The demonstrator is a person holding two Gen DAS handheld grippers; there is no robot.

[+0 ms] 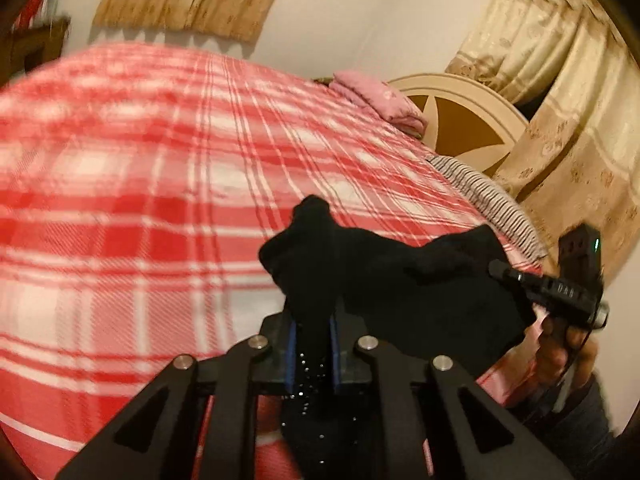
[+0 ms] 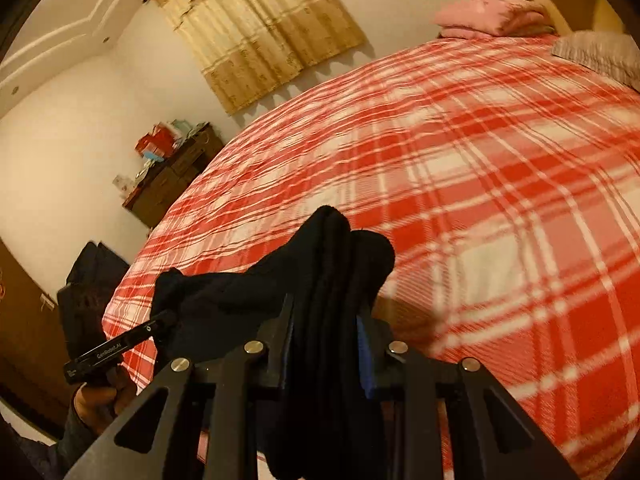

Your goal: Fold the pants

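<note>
The black pants (image 1: 400, 276) hang stretched between my two grippers above the red and white checked bed (image 1: 160, 160). My left gripper (image 1: 314, 320) is shut on one bunched end of the pants, which spill over its fingers. My right gripper (image 2: 326, 320) is shut on the other bunched end (image 2: 332, 264). In the left wrist view the right gripper (image 1: 500, 270) shows at the right, biting the cloth. In the right wrist view the left gripper (image 2: 168, 316) shows at the lower left, holding the cloth. The rest of the pants hangs below, hidden.
A folded pink blanket (image 1: 376, 100) and a striped pillow (image 1: 488, 200) lie at the head of the bed by the round headboard (image 1: 464, 120). A dark wooden dresser (image 2: 172, 176) with clutter stands beside the bed. Beige curtains (image 2: 260, 28) hang on the walls.
</note>
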